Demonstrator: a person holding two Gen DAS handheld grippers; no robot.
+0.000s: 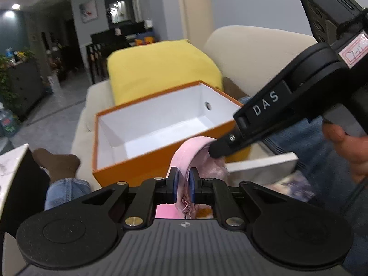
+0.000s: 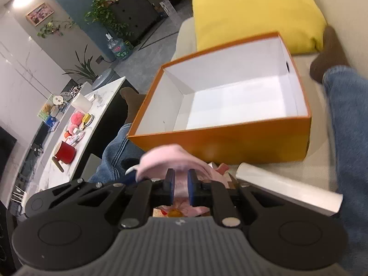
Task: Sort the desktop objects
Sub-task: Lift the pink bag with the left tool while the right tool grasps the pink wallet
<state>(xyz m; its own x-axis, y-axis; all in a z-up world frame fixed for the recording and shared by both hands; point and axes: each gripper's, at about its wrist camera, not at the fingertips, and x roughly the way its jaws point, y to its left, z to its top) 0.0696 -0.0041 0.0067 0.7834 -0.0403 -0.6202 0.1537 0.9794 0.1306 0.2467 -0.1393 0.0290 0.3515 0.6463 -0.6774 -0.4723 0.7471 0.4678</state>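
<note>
Both grippers, left (image 1: 183, 179) and right (image 2: 180, 185), clamped on pink pouch (image 1: 188, 151), near open box (image 1: 108, 142); likely shared carry

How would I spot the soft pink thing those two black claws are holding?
Find the open orange cardboard box with the white inside, sitting on the cream sofa in front of the yellow cushion. Just before its near wall, the left gripper and right gripper pinch a pale pink fabric pouch. Nothing else nearby is soft and pink.

Dim, fisheye-warped, perhaps motion-blurred
</note>
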